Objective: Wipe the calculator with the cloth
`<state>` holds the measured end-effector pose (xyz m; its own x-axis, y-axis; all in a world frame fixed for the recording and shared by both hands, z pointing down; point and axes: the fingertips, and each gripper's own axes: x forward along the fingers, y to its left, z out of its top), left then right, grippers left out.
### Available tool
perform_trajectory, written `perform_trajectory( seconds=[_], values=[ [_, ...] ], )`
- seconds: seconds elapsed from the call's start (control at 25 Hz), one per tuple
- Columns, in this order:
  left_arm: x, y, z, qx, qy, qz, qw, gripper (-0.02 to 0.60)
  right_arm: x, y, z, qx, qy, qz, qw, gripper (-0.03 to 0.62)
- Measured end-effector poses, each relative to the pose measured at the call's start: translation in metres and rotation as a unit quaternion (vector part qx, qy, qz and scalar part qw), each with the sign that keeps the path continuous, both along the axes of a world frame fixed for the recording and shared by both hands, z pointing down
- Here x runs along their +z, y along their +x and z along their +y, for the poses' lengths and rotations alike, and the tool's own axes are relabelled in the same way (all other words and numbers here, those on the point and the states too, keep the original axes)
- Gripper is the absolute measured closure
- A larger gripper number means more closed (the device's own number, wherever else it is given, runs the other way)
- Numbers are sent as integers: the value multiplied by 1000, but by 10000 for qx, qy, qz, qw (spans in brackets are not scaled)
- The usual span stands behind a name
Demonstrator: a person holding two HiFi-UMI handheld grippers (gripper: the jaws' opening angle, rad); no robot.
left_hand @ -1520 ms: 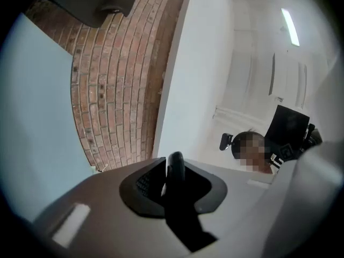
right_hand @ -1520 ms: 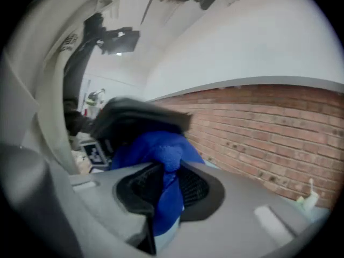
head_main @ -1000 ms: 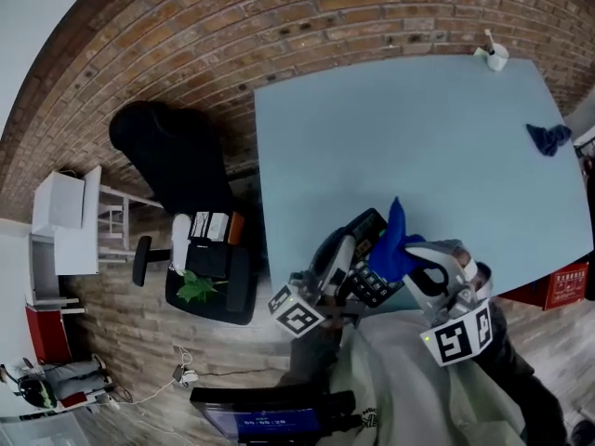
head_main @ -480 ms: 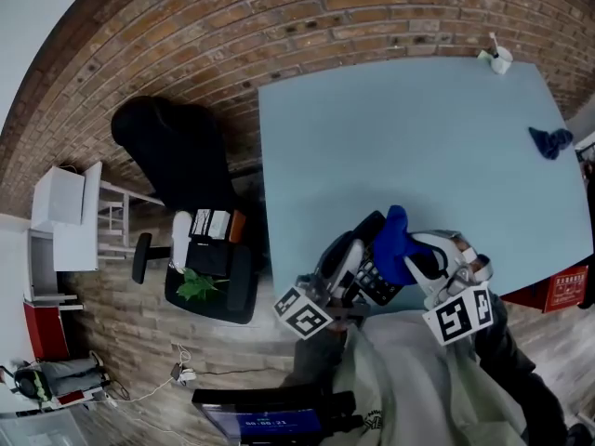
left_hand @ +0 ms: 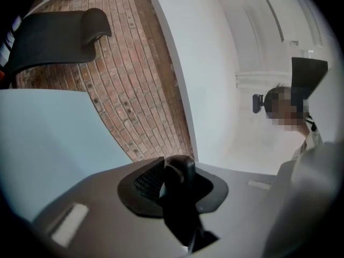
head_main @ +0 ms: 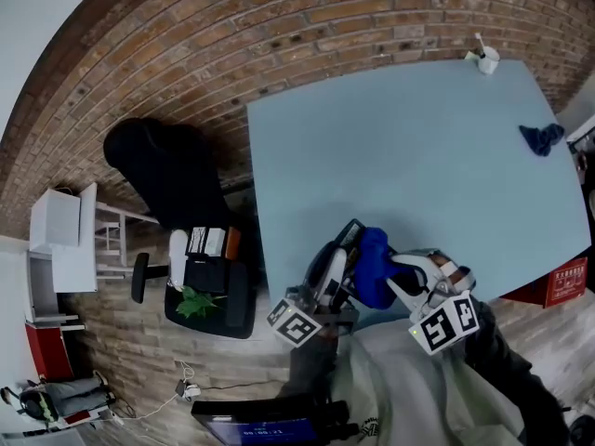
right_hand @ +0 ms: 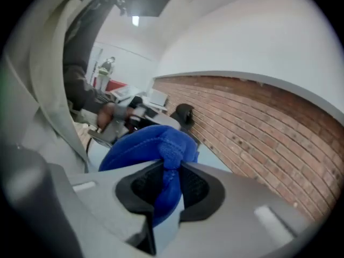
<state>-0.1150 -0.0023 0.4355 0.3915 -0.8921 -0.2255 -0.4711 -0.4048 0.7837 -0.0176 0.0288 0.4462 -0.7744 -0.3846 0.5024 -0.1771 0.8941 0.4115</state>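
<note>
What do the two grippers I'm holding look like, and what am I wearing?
The left gripper and right gripper both have pale grey plastic bodies, with black ribbed pads set in black recesses. Each carries a cube with black-and-white square markers: the left cube and the right cube. You are wearing a pale greenish-grey top.

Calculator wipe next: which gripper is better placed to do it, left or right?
Right. The right gripper is shut on the blue cloth, bunched right beside the calculator. The left gripper is clamped on the calculator, probably steadying it, and carries no cloth.
</note>
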Motion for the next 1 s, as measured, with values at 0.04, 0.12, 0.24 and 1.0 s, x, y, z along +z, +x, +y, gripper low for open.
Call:
perform_trajectory(
  seconds=[0.04, 0.12, 0.24, 1.0],
  values=[
    [4, 0, 0, 3, -58, -45, 10000, 525, 6, 7, -13, 259, -17, 46, 9997, 520],
    [14, -1, -1, -1, -159, -19, 9999, 525, 13, 13, -21, 502, -84, 139, 9986, 520],
    [33, -2, -8, 7, -296, -38, 9996, 525, 28, -1, 12, 46, -304, 339, 9990, 520],
    [130, 64, -121, 2509, -397, -2355, 9381, 528, 178, 95, -84, 2333, -370, 1377, 9619, 519]
  ],
)
